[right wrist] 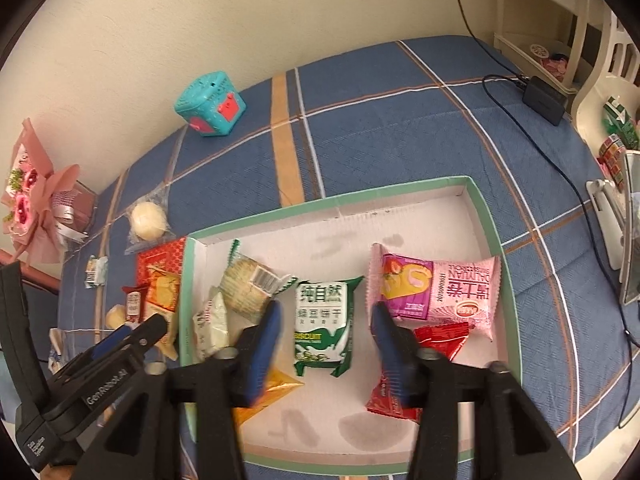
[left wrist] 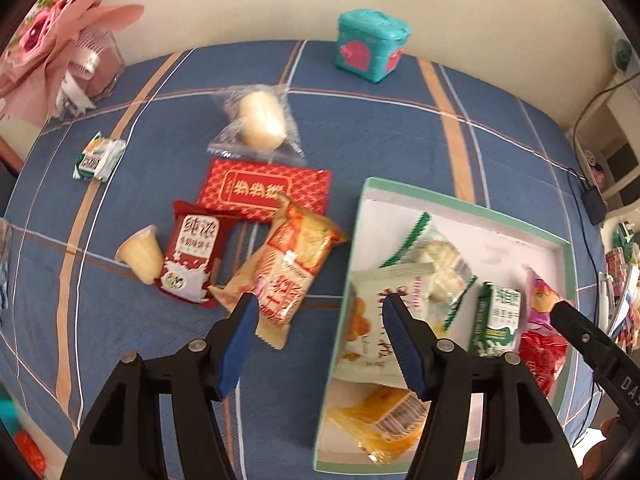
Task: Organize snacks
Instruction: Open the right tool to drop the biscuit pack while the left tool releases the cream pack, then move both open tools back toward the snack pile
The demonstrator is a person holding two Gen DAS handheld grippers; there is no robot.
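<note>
A shallow box with a green rim point(right wrist: 328, 202) lies on the blue plaid cloth and holds several snack packets. My right gripper point(right wrist: 326, 312) hangs open over it, and the green-and-white biscuit packet point(right wrist: 322, 320) lies flat between its fingers, untouched by the pads. A pink packet point(right wrist: 440, 288) and a red packet point(right wrist: 440, 338) lie to the right of it. My left gripper point(left wrist: 320, 308) is open and empty above the box's left rim point(left wrist: 460, 200). Its left finger is over an orange packet point(left wrist: 288, 268). Loose beside it are a red milk-biscuit packet point(left wrist: 192, 256), a jelly cup point(left wrist: 140, 256), a red patterned packet point(left wrist: 264, 190) and a wrapped bun point(left wrist: 256, 120).
A teal toy cube point(left wrist: 372, 44) stands at the back by the wall. A pink bouquet point(left wrist: 48, 32) sits at the back left, with a small green packet point(left wrist: 98, 156) near it. A black adapter point(right wrist: 544, 98) and its cable trail along the right side by a cream shelf point(right wrist: 536, 20).
</note>
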